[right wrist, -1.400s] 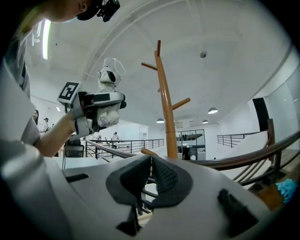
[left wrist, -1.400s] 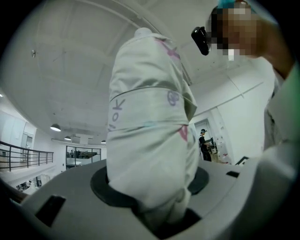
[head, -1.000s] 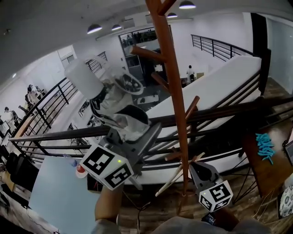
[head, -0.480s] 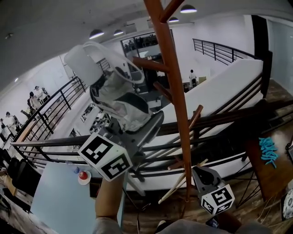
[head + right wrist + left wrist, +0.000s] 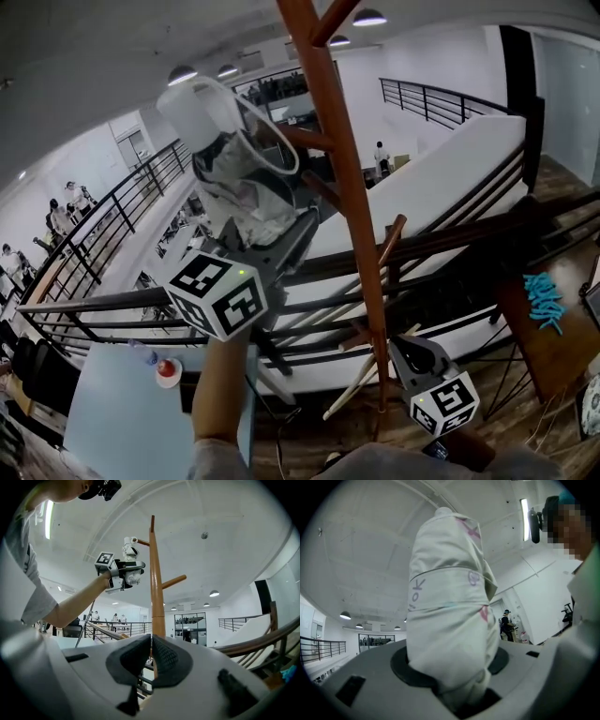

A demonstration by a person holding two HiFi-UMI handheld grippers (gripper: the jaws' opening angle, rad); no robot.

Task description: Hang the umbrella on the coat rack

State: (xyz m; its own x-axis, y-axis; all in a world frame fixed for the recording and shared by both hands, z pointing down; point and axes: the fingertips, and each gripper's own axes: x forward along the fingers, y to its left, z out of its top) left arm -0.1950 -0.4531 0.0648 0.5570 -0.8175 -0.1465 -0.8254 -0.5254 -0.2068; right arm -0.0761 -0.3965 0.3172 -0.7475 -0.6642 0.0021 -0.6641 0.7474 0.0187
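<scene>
We clamp umbrella (image 5: 239, 178) w/ L gripper (image 5: 277, 236), up high beside coat rack (image 5: 354, 192); R gripper (image 5: 411, 349) jaws pinched together, empty, low by its pole.

Holds the left tongs (image 5: 270, 225) high, tilted a little above level, on a bare forearm (image 5: 220, 389) stretched up and away from the body. Grips with them: jaws well apart, pressed against both sides of the folded umbrella (image 5: 450, 620), which stands up out of them. Carries the left marker cube (image 5: 217, 298) at the near end, facing the head. Holds the right tongs (image 5: 397, 343) low and about level, close before the torso, pads drawn together with only a sliver between. Wears a short grey sleeve (image 5: 21, 588) at the left shoulder.
</scene>
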